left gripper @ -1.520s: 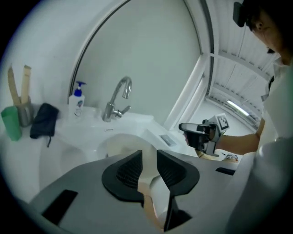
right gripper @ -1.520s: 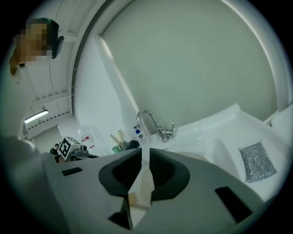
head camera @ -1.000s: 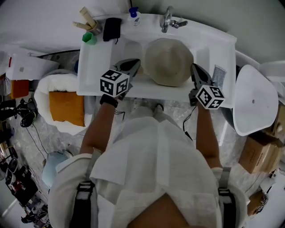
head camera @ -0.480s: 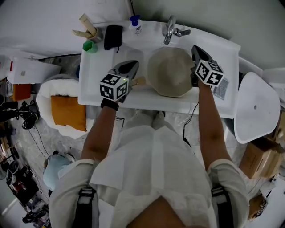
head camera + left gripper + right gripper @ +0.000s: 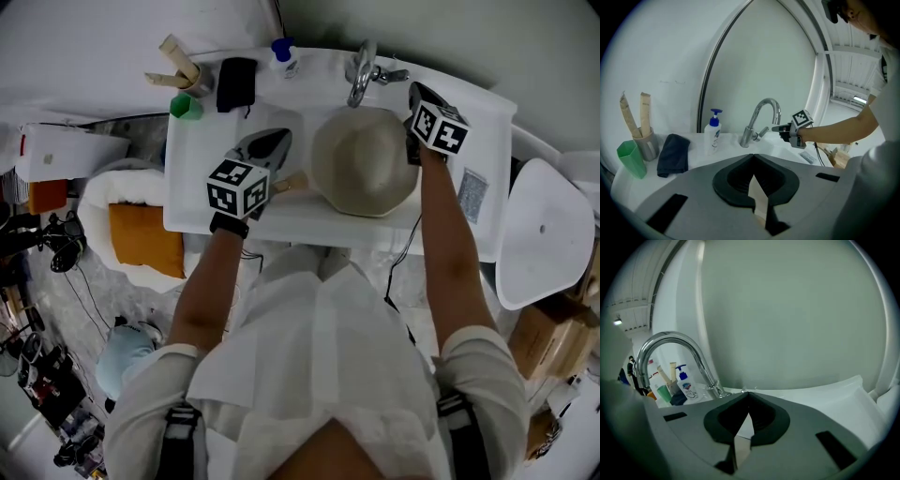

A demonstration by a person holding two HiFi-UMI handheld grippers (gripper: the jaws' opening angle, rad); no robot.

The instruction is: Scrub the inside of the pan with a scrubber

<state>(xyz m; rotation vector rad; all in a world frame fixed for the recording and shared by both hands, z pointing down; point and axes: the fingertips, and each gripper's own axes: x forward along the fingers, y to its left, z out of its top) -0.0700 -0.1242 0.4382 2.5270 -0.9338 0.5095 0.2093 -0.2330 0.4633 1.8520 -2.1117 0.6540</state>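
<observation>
My left gripper point(image 5: 274, 141) is pinched fully closed on nothing, and the right gripper point(image 5: 419, 92) is closed and empty too. The pan point(image 5: 364, 159) sits in the sink point(image 5: 281, 208) between them — just right of the left gripper, just below the right one, whose tip is beside the faucet point(image 5: 361, 70). The pan looks dome-up, perhaps upside down; the head view leaves me unsure. A grey pad point(image 5: 472, 194) on the counter, right of the right gripper and nearer me, may be the scrubber. I judge nothing done yet — no scrubber picked up, pan not steadied, inside unscrubbed.
</observation>
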